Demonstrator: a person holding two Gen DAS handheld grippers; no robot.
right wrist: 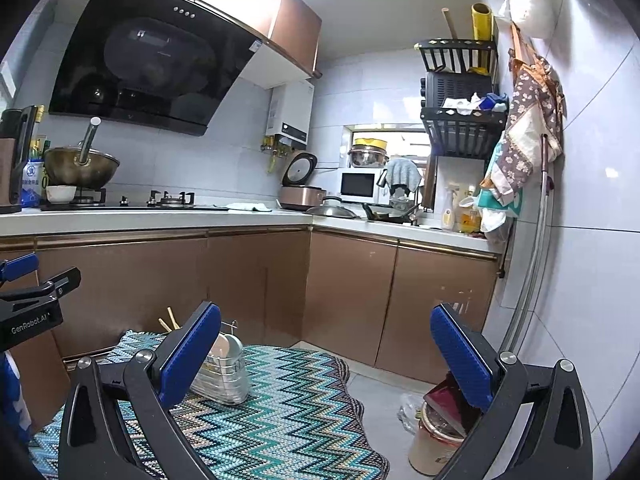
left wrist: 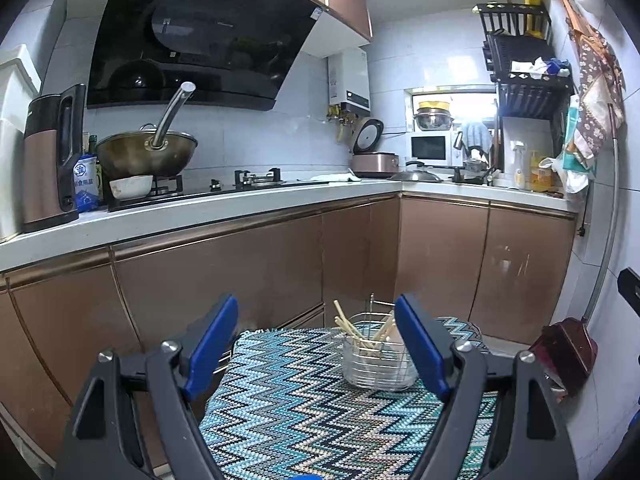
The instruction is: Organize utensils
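Note:
A wire utensil basket point(left wrist: 378, 362) stands on a zigzag-patterned cloth point(left wrist: 320, 408) covering a small table. Wooden chopsticks point(left wrist: 352, 326) lean inside it beside a pale spoon-like utensil. My left gripper point(left wrist: 316, 344) is open and empty, held above the cloth, with the basket just beyond its right finger. In the right wrist view the basket point(right wrist: 224, 376) sits behind the left finger, with chopstick tips point(right wrist: 170, 320) showing. My right gripper point(right wrist: 326, 354) is open and empty, over the cloth's point(right wrist: 288, 412) right edge. The left gripper's body point(right wrist: 28, 308) shows at the far left.
Brown kitchen cabinets point(left wrist: 240, 264) and a white counter point(left wrist: 200, 208) with a wok point(left wrist: 146, 154) run behind the table. A lidded bin point(right wrist: 440, 428) stands on the floor at the right by the tiled wall. A kettle point(left wrist: 52, 160) stands on the counter at left.

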